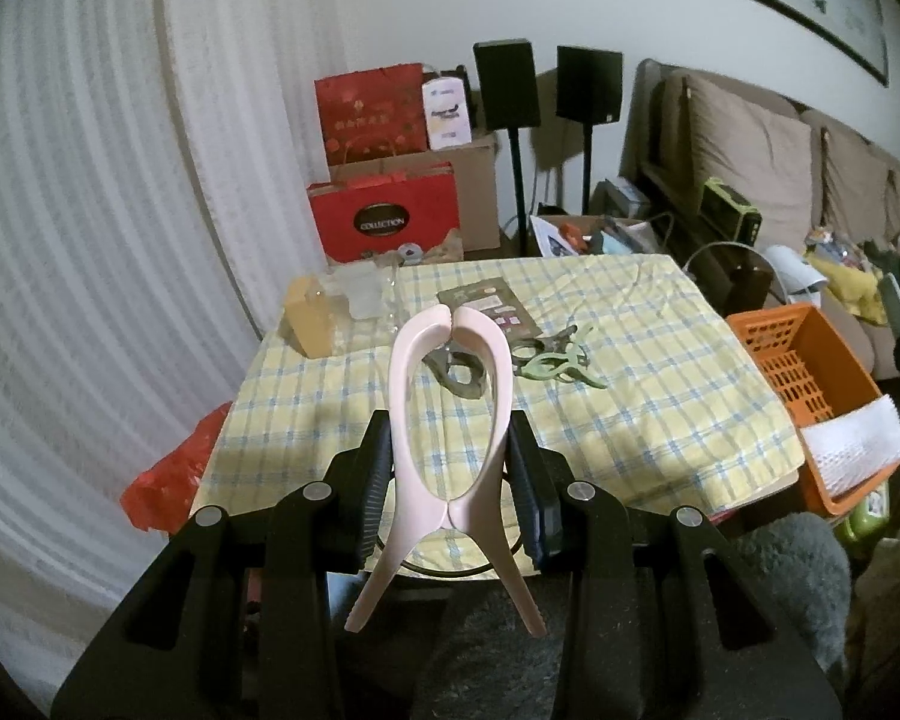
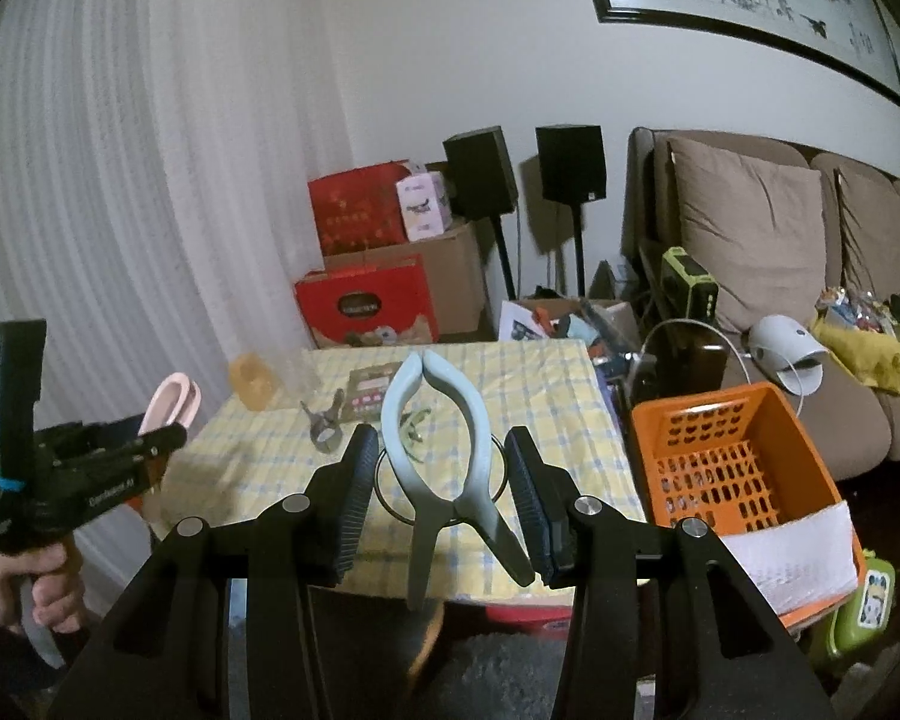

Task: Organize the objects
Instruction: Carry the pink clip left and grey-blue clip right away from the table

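The left tool (image 1: 450, 468) was clenched on a pink clip (image 1: 447, 420), its pads pressing the clip's bowed arms about midway, the clip's tips pointing away and the handles flaring toward the camera. It hung above the near edge of the table (image 1: 630, 420), whose checked cloth carried, farther off, a grey clip (image 1: 459, 369) and a green clip (image 1: 555, 363) lying close together, with clear containers (image 1: 354, 294) at the far left corner. To the right, the right tool (image 2: 438, 492) held a blue clip (image 2: 444, 450); one pad met the clip's handle while the other pad appeared to stand just clear, so the grip looked light. Farthest right, beside the table, sat the orange basket (image 2: 744, 414), apparently the destination. To do this step well, I judge each tool should carry its clip over the basket's rim before letting go, the right first since it is nearer, keeping the squeeze steady so neither clip springs or twists out.
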